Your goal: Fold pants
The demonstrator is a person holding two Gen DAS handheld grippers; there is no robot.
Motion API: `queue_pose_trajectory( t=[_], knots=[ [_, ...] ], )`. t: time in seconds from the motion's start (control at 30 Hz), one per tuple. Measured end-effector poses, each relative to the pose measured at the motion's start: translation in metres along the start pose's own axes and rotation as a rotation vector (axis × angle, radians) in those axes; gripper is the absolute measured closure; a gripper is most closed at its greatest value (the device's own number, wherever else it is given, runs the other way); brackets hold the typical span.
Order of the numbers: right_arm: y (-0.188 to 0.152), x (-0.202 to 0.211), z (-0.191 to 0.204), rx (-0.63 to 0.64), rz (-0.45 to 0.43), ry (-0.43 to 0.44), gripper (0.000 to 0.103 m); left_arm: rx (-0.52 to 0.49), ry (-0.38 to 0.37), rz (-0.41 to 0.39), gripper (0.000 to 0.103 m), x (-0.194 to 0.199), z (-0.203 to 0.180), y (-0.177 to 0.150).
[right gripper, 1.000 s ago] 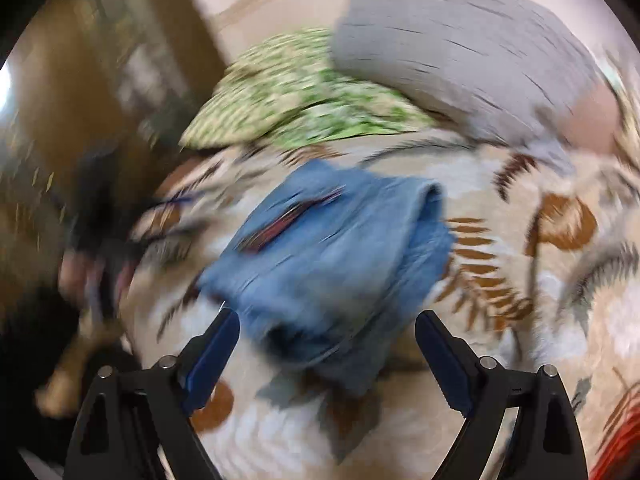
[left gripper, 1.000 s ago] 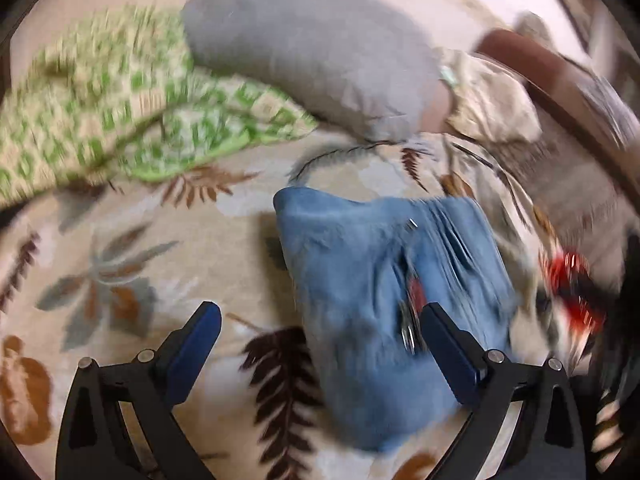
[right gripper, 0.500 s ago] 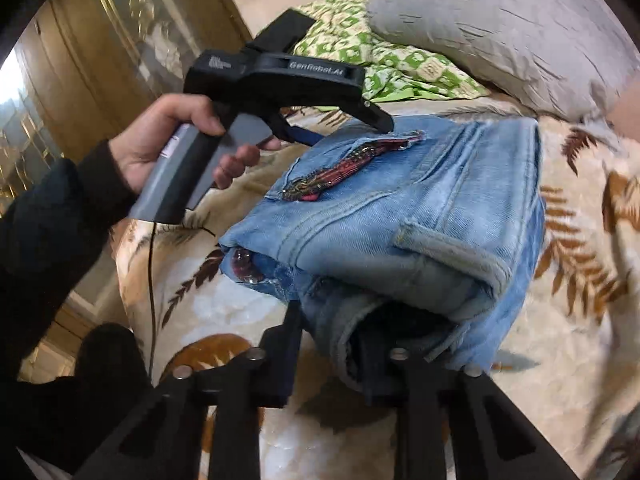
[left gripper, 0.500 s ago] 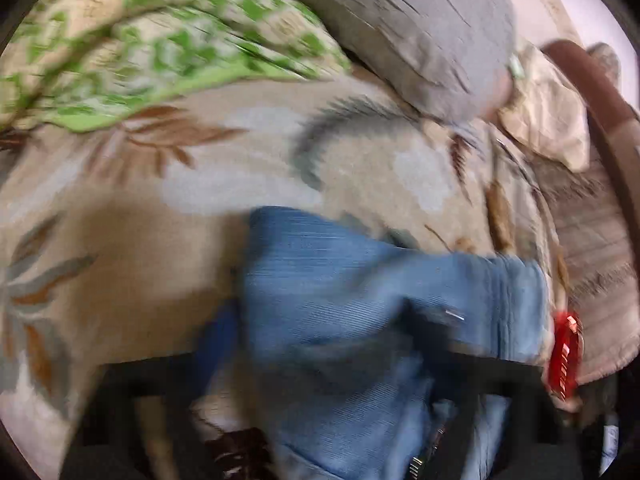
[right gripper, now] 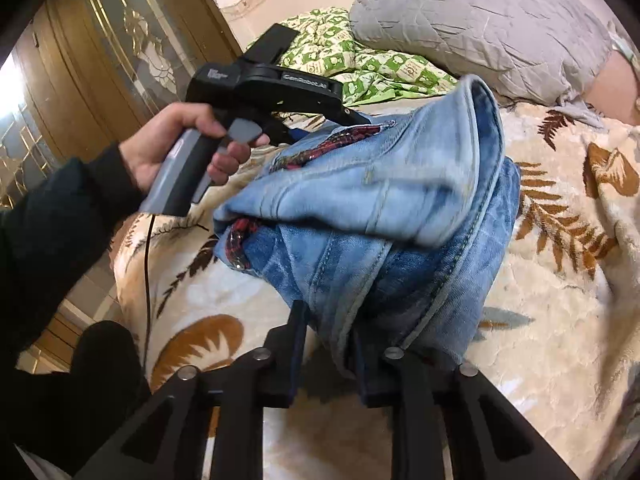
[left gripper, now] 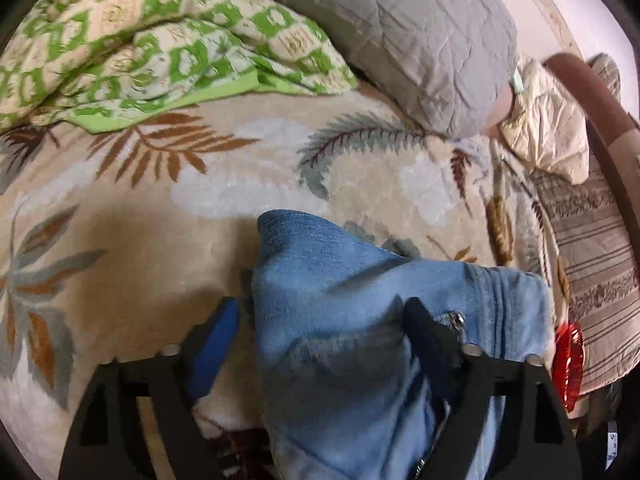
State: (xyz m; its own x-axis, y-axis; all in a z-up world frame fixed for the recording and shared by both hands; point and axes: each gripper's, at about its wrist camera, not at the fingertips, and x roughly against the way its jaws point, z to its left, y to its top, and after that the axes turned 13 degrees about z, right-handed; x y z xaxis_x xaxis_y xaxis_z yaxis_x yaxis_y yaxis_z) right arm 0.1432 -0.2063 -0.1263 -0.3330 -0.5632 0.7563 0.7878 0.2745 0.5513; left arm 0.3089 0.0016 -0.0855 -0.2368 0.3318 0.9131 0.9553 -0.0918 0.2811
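The room is softly lit, and bright light glares at the window [right gripper: 12,80] on the left edge of the right view. Dark shadows lie on the bed [left gripper: 132,264] under the jeans [left gripper: 360,300]. Both round pictures bend at the edges with black corners, and the jeans look a bit blurry.

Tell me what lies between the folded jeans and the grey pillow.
Only bare leaf-patterned blanket lies between the jeans and the grey pillow; the left wrist view shows it best. The green quilt sits off to the side.

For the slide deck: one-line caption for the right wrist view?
Right gripper pinching folded jeans on leaf-print blanket; left gripper at their far side.
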Motion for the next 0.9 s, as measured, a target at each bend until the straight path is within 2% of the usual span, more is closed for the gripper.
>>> queue_pose_trajectory(
  t=[0.03, 0.07, 0.1, 0.2, 0.3, 0.4, 0.43, 0.53, 0.63, 0.77, 0.9],
  knots=[
    [0.0, 0.005, 0.003, 0.01, -0.004, 0.002, 0.05, -0.011, -0.01, -0.021, 0.012, 0.008, -0.002, -0.006],
    [-0.001, 0.012, 0.007, 0.018, -0.02, -0.002, 0.025, -0.026, -0.016, -0.036, 0.012, 0.014, -0.005, -0.011],
    [-0.002, 0.017, 0.009, 0.021, -0.039, -0.016, 0.019, -0.044, -0.021, -0.052, 0.01, 0.021, -0.007, -0.017],
    [-0.007, 0.034, 0.013, 0.031, -0.073, -0.047, 0.017, -0.104, 0.007, -0.115, 0.002, 0.045, -0.018, -0.041],
    [-0.01, 0.044, 0.009, -0.009, -0.087, -0.078, 0.014, -0.148, 0.082, -0.157, 0.001, 0.063, -0.026, -0.071],
    [-0.014, 0.049, 0.0, -0.095, -0.099, -0.092, 0.007, -0.17, 0.158, -0.194, 0.0, 0.068, -0.032, -0.1],
    [-0.016, 0.05, -0.004, -0.134, -0.096, -0.085, 0.0, -0.175, 0.181, -0.219, 0.0, 0.069, -0.034, -0.114],
    [-0.02, 0.053, -0.013, -0.219, -0.09, -0.083, 0.0, -0.159, 0.216, -0.278, 0.0, 0.074, -0.036, -0.144],
    [-0.024, 0.06, -0.012, -0.258, -0.113, -0.097, 0.0, -0.12, 0.214, -0.327, 0.0, 0.083, -0.038, -0.167],
    [-0.02, 0.075, -0.007, -0.299, -0.146, -0.144, 0.0, -0.088, 0.267, -0.419, 0.0, 0.102, -0.048, -0.196],
    [-0.011, 0.101, 0.005, -0.329, -0.19, -0.234, 0.0, -0.084, 0.298, -0.483, 0.0, 0.123, -0.06, -0.213]
  ],
)
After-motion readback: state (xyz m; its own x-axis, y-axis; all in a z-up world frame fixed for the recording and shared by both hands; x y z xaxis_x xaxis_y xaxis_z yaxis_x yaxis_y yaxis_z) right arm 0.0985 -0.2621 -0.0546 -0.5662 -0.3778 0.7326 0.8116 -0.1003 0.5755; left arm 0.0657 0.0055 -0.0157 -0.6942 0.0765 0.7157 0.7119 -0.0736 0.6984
